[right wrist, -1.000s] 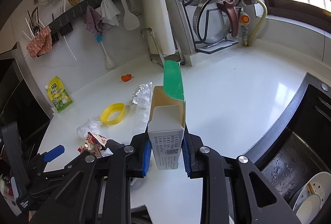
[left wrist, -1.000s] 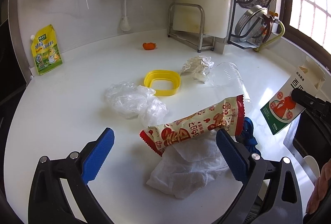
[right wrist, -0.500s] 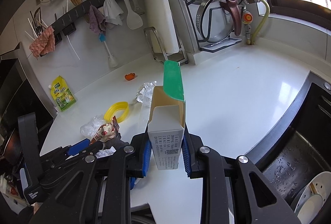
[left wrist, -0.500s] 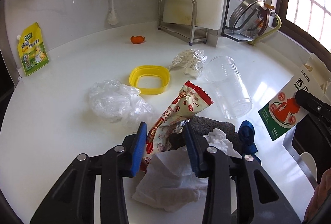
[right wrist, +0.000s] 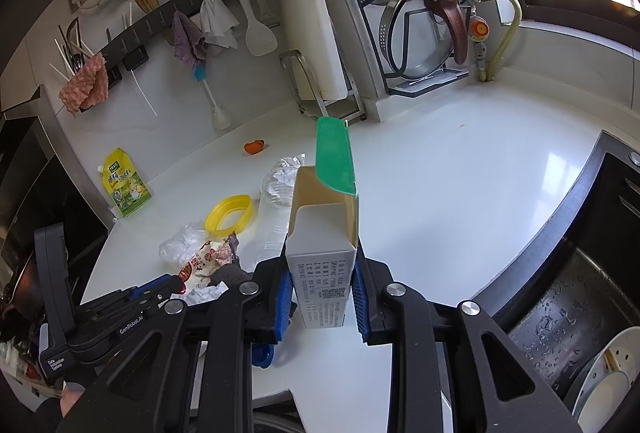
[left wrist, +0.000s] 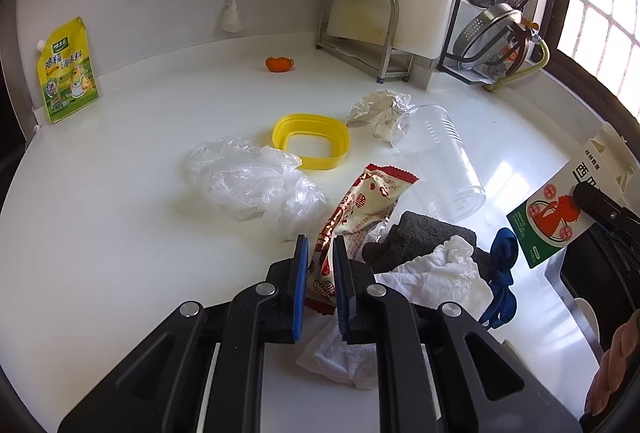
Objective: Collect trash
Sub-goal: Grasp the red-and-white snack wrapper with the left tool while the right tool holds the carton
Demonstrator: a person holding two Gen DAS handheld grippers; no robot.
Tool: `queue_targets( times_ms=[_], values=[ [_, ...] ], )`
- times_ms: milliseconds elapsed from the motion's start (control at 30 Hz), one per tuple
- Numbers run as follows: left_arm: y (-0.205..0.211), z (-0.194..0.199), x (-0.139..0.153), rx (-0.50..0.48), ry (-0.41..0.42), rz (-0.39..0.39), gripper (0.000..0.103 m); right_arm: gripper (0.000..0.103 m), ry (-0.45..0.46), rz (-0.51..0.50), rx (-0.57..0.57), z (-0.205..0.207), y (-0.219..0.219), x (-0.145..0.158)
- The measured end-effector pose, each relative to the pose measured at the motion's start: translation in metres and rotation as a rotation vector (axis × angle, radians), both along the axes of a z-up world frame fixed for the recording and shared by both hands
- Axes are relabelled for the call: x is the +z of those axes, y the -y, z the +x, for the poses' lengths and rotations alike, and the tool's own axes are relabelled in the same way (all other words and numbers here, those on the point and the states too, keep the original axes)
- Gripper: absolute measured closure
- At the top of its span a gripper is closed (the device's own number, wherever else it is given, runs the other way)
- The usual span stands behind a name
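White kitchen countertop [left wrist: 120,233] carries the scattered trash. At six o'clock in the left wrist view, the left gripper [left wrist: 320,273] has just been closing and its blue pads now pinch the red-and-cream printed snack wrapper [left wrist: 360,205], which rises toward one o'clock. Crumpled white paper towel [left wrist: 432,273] lies at four o'clock beside it, clear crumpled plastic bag [left wrist: 248,185] at ten. The right gripper [right wrist: 320,293] clamps an open white cardboard carton with green flap [right wrist: 324,257] upright.
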State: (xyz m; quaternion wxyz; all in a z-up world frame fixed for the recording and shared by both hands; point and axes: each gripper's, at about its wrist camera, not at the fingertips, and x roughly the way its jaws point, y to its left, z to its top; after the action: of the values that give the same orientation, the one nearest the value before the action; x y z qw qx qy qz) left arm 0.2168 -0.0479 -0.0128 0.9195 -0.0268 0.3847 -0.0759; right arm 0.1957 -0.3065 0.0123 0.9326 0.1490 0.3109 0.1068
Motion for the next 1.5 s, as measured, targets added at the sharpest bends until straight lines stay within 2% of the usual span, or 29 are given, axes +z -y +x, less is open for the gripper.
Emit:
queue_targets(
  times_ms=[400,700,767,833,933,1233,1267,1333,1433,1500],
  values=[
    [-0.007,-0.004,0.011,-0.008,0.024,-0.027,0.09,0.078,0.006,-0.001,0.012,-0.001,-0.001,0.001],
    [-0.006,0.007,0.005,-0.013,-0.021,-0.049,0.089,0.078,0.006,0.0,0.013,-0.002,-0.001,0.001],
    [-0.004,0.009,0.005,-0.013,-0.021,-0.04,0.086,0.078,0.007,0.0,0.015,-0.002,-0.001,0.002],
    [-0.003,0.01,0.004,-0.012,-0.022,-0.032,0.075,0.078,0.008,-0.001,0.017,-0.002,-0.002,0.002],
    [-0.003,0.01,0.004,-0.011,-0.019,-0.032,0.066,0.078,0.01,-0.003,0.02,-0.002,-0.002,0.002],
    [0.0,0.02,-0.009,-0.018,-0.074,-0.037,0.066,0.078,0.008,-0.001,0.02,-0.002,-0.003,0.002],
    [0.001,0.021,-0.01,-0.02,-0.082,-0.037,0.066,0.078,0.008,-0.001,0.02,-0.002,-0.002,0.002],
    [0.002,0.022,-0.012,-0.028,-0.093,-0.046,0.083,0.078,0.009,-0.002,0.02,-0.002,-0.003,0.002],
    [-0.001,0.021,-0.011,-0.027,-0.084,-0.059,0.085,0.078,0.009,0.0,0.021,-0.002,-0.003,0.002],
    [-0.002,0.018,-0.008,-0.029,-0.073,-0.064,0.095,0.078,0.008,-0.001,0.021,-0.002,-0.003,0.002]
  ],
)
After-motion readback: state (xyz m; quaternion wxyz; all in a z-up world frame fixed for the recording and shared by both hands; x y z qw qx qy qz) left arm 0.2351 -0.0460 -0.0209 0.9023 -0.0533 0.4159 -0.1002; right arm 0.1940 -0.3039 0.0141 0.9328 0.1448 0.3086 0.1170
